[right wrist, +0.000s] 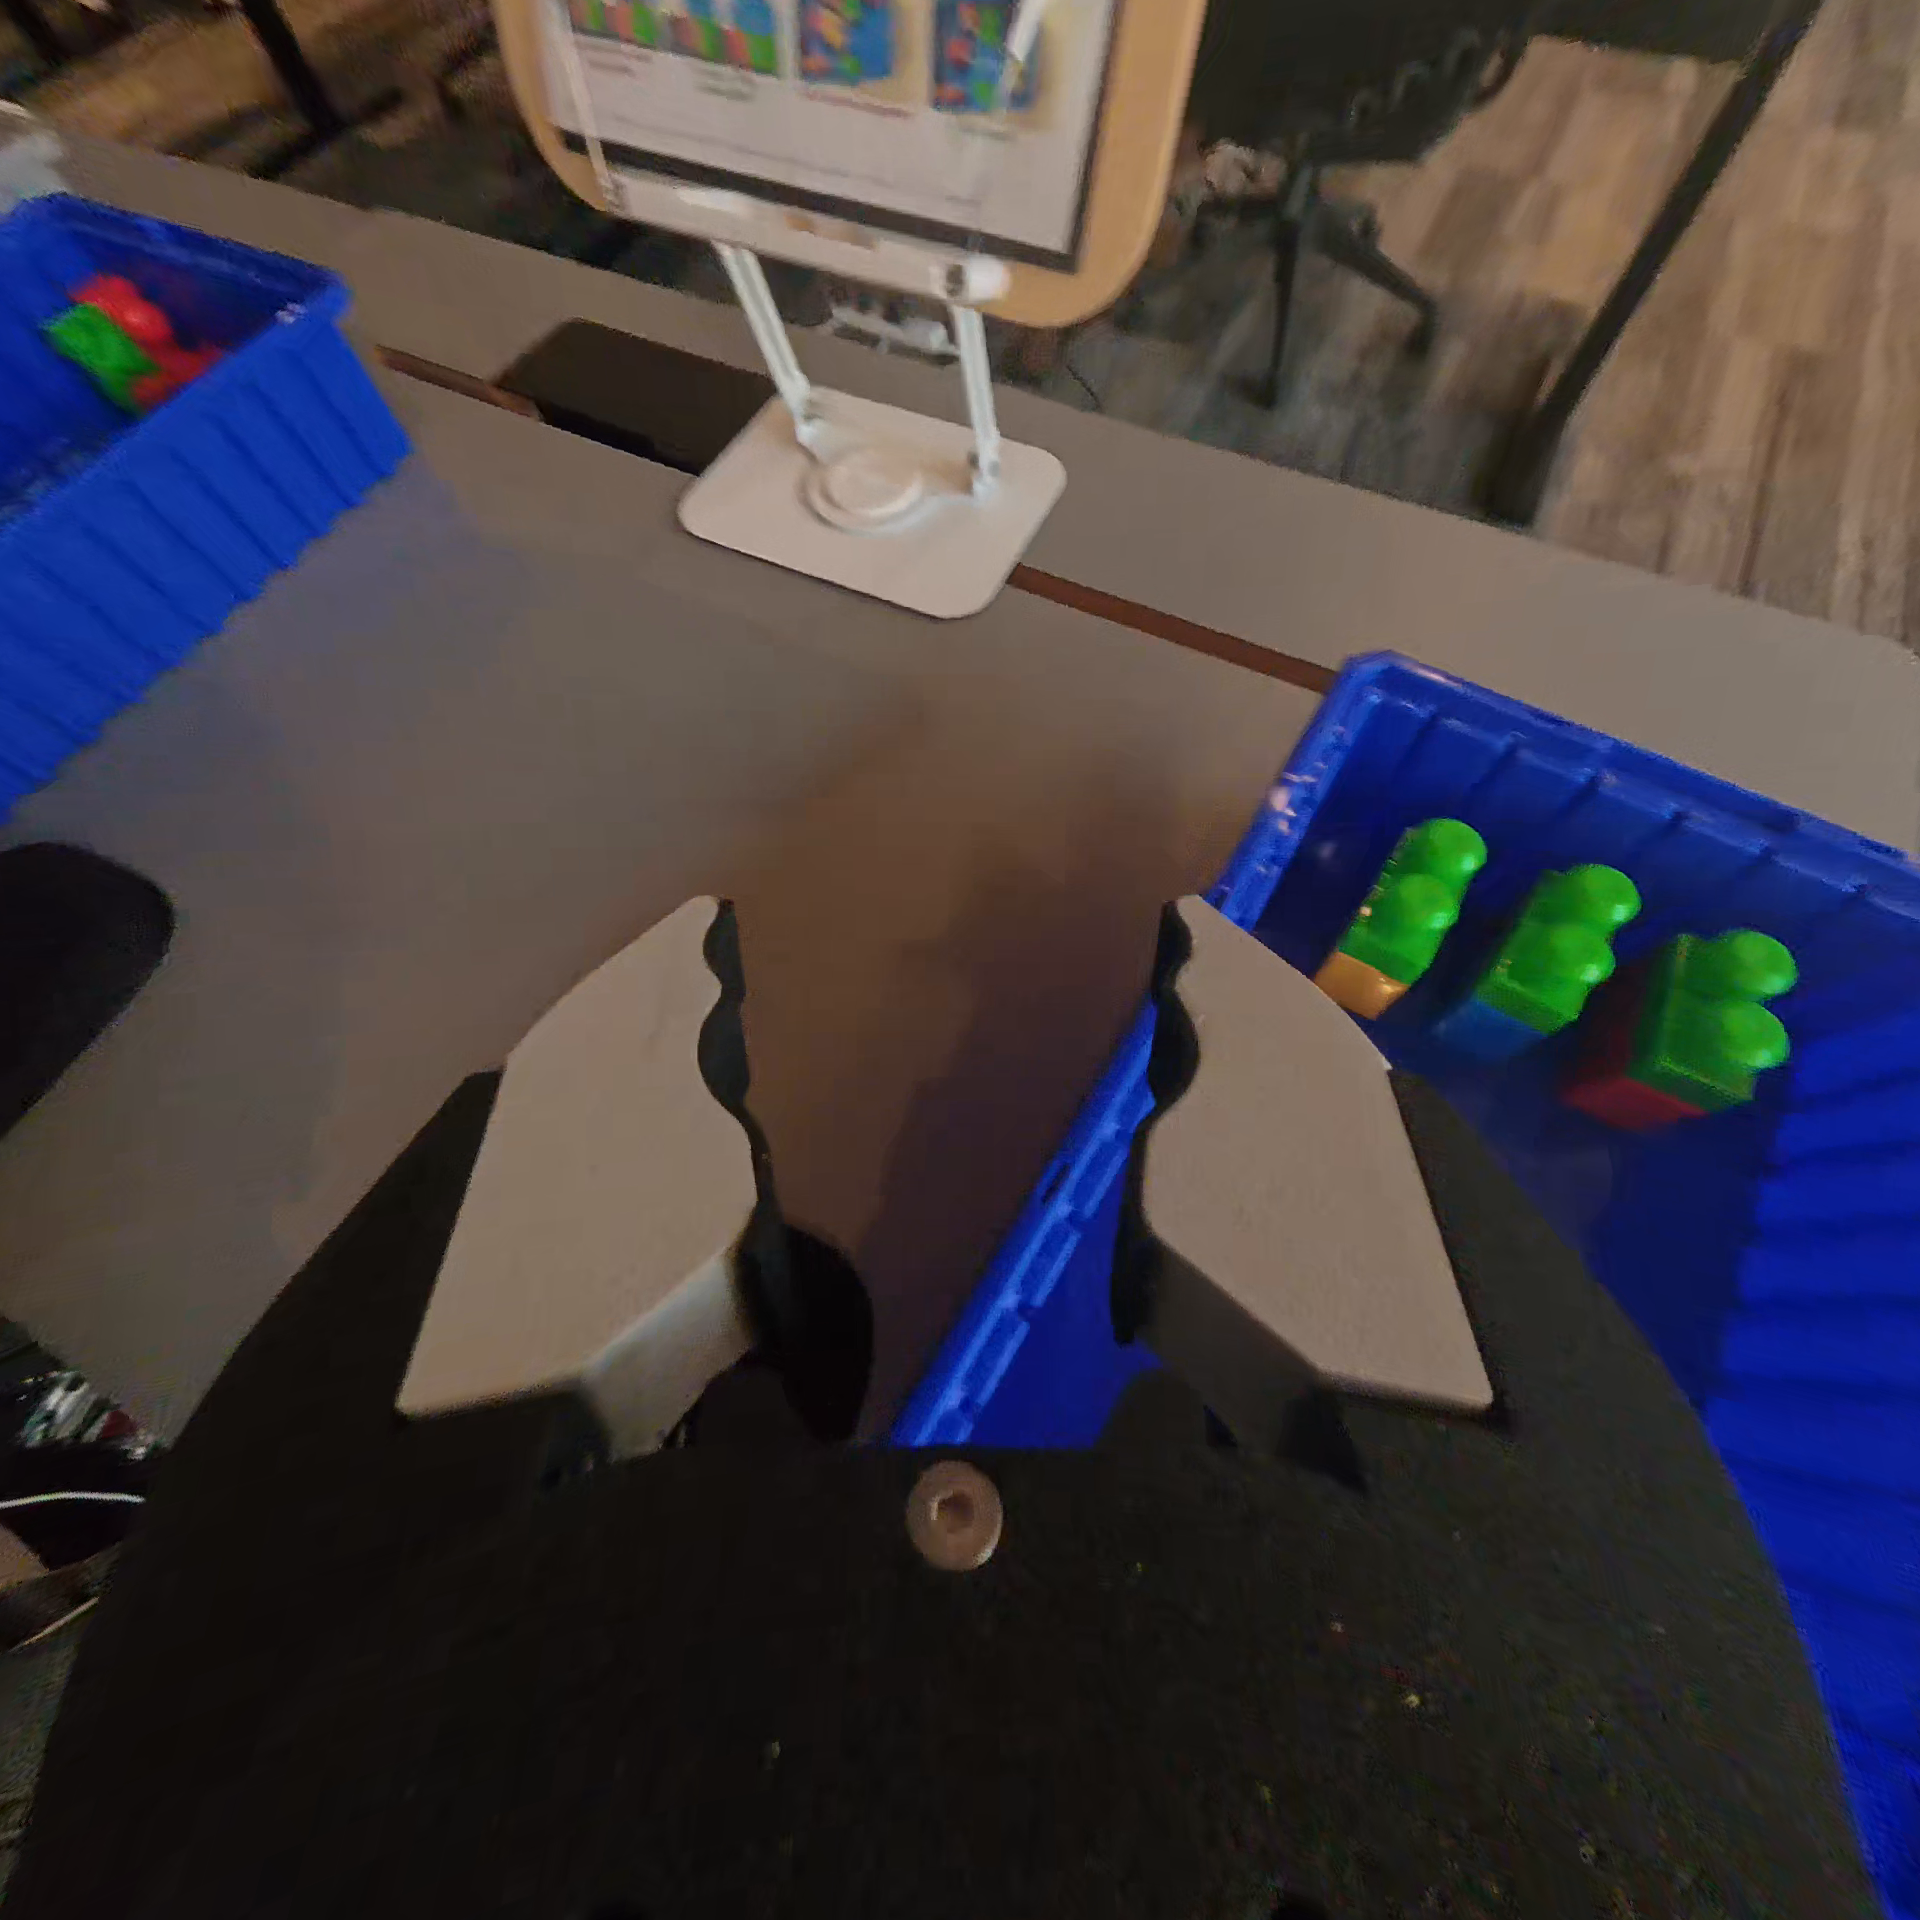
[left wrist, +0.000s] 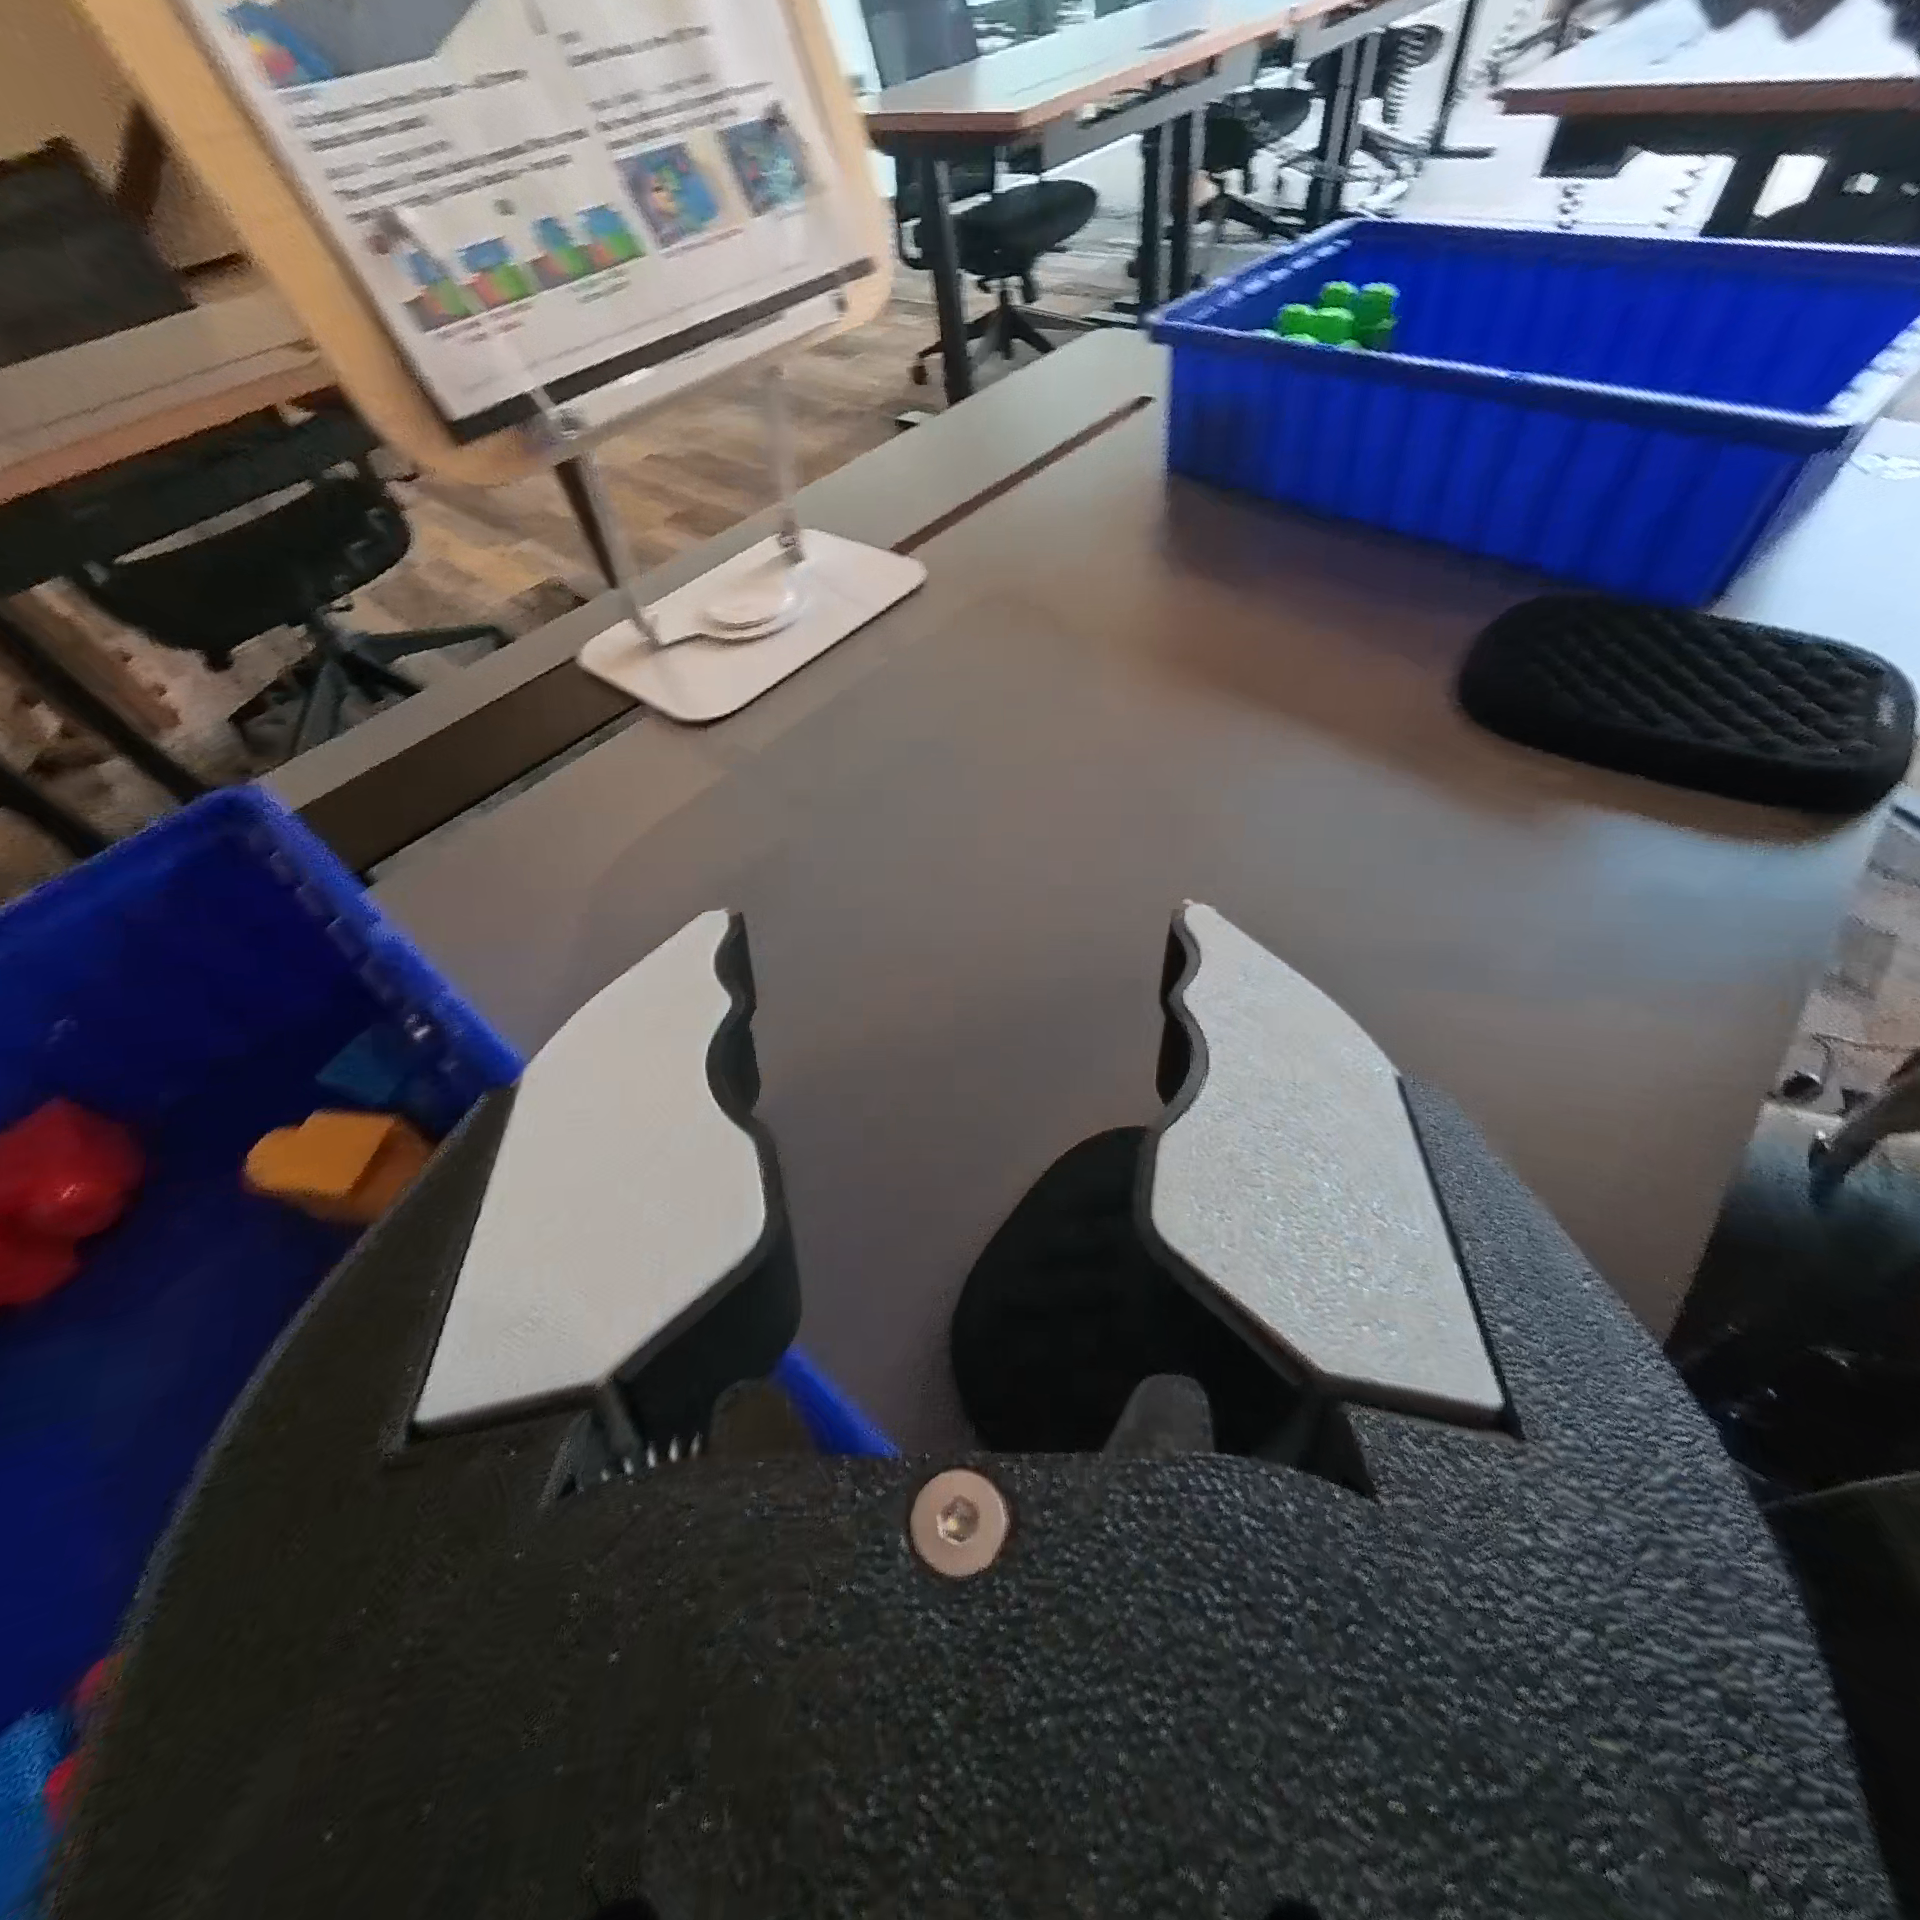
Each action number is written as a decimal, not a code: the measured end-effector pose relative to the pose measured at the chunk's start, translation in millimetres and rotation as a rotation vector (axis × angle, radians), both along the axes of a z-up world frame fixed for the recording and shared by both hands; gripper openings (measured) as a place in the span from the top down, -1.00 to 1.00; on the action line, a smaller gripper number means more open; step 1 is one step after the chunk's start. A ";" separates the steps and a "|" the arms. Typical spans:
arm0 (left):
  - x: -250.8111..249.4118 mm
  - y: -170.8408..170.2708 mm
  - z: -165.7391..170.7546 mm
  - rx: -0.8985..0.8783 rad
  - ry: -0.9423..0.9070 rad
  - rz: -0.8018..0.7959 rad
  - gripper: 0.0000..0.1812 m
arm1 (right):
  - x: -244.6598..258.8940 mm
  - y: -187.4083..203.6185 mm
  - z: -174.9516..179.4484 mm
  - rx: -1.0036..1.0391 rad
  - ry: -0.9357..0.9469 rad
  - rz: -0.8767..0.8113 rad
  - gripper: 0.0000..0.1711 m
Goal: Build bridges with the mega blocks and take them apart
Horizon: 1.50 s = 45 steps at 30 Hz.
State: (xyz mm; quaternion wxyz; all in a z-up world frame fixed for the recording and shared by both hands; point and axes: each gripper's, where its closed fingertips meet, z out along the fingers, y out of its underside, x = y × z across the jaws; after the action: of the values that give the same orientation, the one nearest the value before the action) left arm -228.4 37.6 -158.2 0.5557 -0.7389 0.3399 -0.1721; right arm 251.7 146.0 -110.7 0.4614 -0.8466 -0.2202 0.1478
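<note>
in the left wrist view, a blue bin (left wrist: 156,1039) is seen to the left of the left gripper (left wrist: 956,920), its near corner passing under the left finger; a red block (left wrist: 57,1195) and an orange block (left wrist: 332,1158) lie inside it. the fingers are held wide apart with nothing between them, only the bare grey table (left wrist: 987,779). ahead and left of the tips a white stand (left wrist: 748,623) is set, carrying an instruction sheet (left wrist: 540,187). ahead and to the right a black pad (left wrist: 1683,696) is laid flat, with a second blue bin (left wrist: 1507,468) beyond it holding green blocks (left wrist: 1335,317).

in the right wrist view, the right gripper (right wrist: 945,909) is likewise spread, gripping nothing. far left of the fingers a bin is seen with red and green blocks (right wrist: 114,332). the stand is placed straight ahead. just right of the right finger, three green-topped stacks (right wrist: 1558,966) are kept in the other bin, whose rim runs beneath that finger.
</note>
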 end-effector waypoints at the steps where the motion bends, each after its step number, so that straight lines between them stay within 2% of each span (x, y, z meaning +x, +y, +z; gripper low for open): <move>1: -10.3 2.5 2.2 -0.002 -0.015 0.032 0.18 | -8.0 -7.5 1.3 0.022 0.011 0.017 0.11; 5: -54.1 18.1 6.4 -0.096 -0.089 0.119 0.19 | -34.5 -34.6 0.2 0.073 -0.004 0.086 0.11; 8: -80.6 32.7 9.8 -0.183 -0.119 0.075 0.17 | -49.9 -53.5 -0.9 0.093 -0.006 0.140 0.11; 16: -149.7 97.5 -9.4 -0.222 0.168 -0.061 0.05 | -56.3 -88.3 2.4 0.126 -0.013 0.146 0.13; 19: -159.5 121.9 -14.4 -0.164 0.207 -0.147 0.11 | -56.5 -98.0 5.7 0.133 -0.013 0.136 0.15; 22: -166.2 143.3 -21.9 -0.201 0.187 -0.214 0.28 | -55.8 -105.0 5.3 0.129 -0.024 0.110 0.15; 25: -172.7 166.6 -35.8 -0.253 0.189 -0.261 0.27 | -56.2 -111.7 4.4 0.118 -0.028 0.082 0.15; 30: -180.2 197.6 -66.8 -0.311 0.309 -0.355 0.34 | -60.4 -121.0 5.7 0.112 -0.016 0.036 0.19; 38: -183.9 210.8 -116.4 -0.422 0.547 -0.556 0.50 | -76.1 -128.8 12.2 0.106 0.044 0.011 0.24; 45: -188.0 226.7 -137.9 -0.407 0.777 -0.643 0.47 | -93.2 -129.3 18.1 0.097 0.103 0.024 0.26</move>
State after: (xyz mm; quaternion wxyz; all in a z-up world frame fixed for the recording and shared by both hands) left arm -416.4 264.4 -296.1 0.1540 -0.6996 0.6891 -0.1101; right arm 158.6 16.7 -92.5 0.5109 -0.8119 -0.2131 0.1857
